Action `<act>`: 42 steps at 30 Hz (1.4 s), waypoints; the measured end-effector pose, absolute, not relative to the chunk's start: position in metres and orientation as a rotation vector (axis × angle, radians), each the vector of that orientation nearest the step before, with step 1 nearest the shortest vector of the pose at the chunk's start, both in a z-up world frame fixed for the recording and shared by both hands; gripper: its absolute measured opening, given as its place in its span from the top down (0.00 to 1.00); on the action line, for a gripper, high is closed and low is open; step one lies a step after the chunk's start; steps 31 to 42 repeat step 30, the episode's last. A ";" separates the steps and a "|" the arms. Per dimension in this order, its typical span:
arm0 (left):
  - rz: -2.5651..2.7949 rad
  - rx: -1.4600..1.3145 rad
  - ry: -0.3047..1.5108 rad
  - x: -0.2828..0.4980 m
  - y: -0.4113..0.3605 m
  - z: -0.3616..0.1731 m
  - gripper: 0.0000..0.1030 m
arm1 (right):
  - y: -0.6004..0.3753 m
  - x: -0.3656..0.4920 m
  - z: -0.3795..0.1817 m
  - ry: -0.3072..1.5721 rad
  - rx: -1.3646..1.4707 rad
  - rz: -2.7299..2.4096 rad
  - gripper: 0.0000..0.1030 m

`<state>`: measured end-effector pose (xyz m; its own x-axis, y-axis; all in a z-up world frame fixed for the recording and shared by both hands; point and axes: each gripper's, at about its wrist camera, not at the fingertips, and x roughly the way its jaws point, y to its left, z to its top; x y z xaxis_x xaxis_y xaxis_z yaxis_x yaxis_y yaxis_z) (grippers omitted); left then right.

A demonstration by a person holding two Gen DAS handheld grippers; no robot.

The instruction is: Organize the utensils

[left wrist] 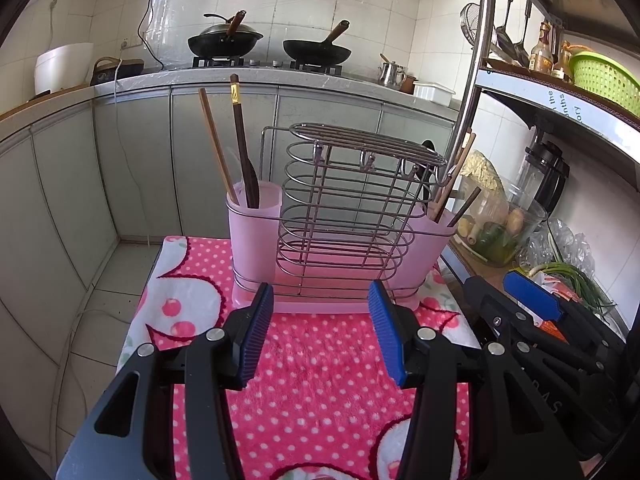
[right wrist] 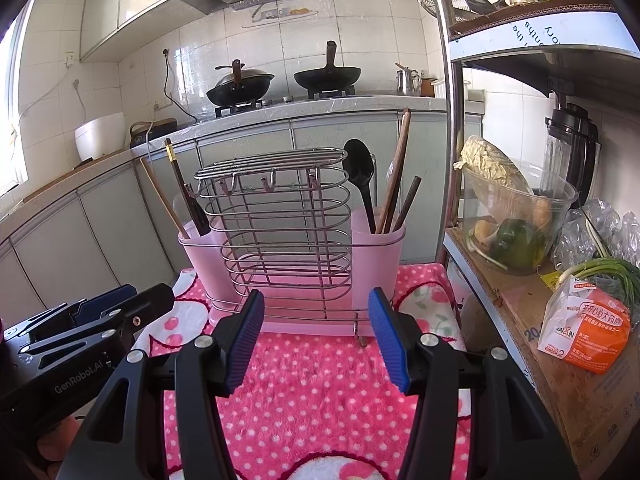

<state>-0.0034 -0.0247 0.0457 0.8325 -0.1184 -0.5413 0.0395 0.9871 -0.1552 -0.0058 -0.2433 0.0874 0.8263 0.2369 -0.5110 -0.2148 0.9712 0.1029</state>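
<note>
A pink utensil holder (left wrist: 256, 240) (right wrist: 376, 272) with a wire rack (left wrist: 344, 208) (right wrist: 280, 224) in its middle stands on a pink dotted towel (left wrist: 320, 360) (right wrist: 320, 376). Its left cup holds a brown chopstick (left wrist: 214, 136) (right wrist: 160, 196) and a dark knife (left wrist: 242, 140) (right wrist: 188, 196). Its right cup holds a black spoon (right wrist: 360, 172) and several chopsticks (left wrist: 452, 184) (right wrist: 396, 172). My left gripper (left wrist: 320, 304) (right wrist: 120, 308) is open and empty just in front of the holder. My right gripper (right wrist: 316, 308) (left wrist: 532, 296) is open and empty, beside it on the right.
A metal shelf (right wrist: 520, 292) on the right carries a glass bowl of vegetables (right wrist: 516, 216), a blender (right wrist: 572, 148), spring onions and an orange packet (right wrist: 584, 332). Behind, a counter holds two woks (left wrist: 316, 52) (right wrist: 240, 84), a kettle and a rice cooker (left wrist: 60, 66).
</note>
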 end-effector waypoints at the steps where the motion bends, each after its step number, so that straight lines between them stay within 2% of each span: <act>1: -0.084 -0.140 0.581 -0.004 -0.025 0.046 0.51 | -0.243 -0.006 0.087 0.549 0.040 0.240 0.48; 42: -0.072 -0.135 0.610 0.006 -0.022 0.034 0.51 | -0.246 0.007 0.074 0.579 0.034 0.242 0.48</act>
